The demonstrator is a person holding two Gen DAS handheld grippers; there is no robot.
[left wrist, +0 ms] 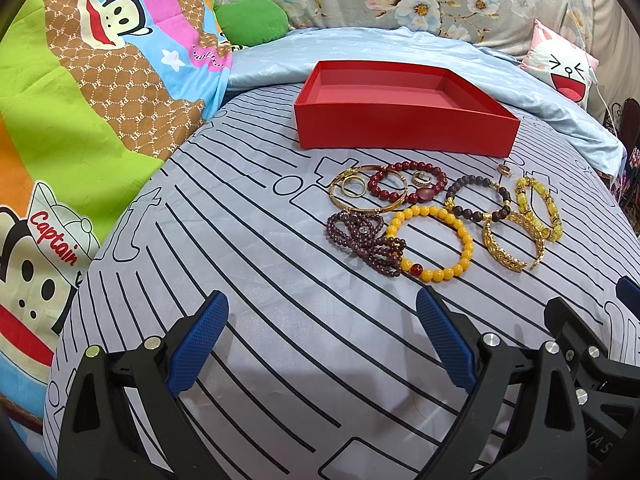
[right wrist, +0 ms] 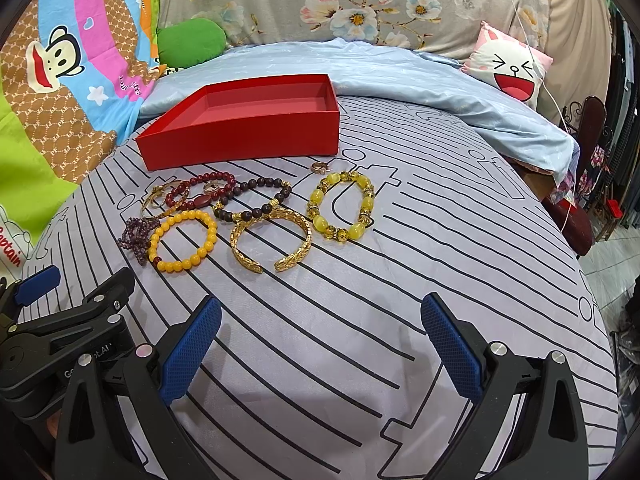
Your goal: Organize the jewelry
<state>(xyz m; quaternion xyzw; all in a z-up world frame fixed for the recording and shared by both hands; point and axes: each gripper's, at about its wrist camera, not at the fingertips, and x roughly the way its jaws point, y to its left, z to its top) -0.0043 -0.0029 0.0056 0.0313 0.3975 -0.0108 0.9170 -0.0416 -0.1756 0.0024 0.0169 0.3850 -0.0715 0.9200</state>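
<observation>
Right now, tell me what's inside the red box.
The red box shows only bare red floor and inner walls in both views; no jewelry is in it. Its front wall hides the nearest strip of floor. The bracelets, such as the yellow bead bracelet, lie outside in front.

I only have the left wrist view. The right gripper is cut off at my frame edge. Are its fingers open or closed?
Observer: Open. The right wrist view shows the right gripper with its fingers spread wide and nothing between them.
Operator: What lies straight ahead of it?
Observer: The gold cuff, with its gap turned toward the gripper.
Operator: And farther right, past the bed?
Observer: Pale tiled floor shows beyond the edge of the bed.
</observation>
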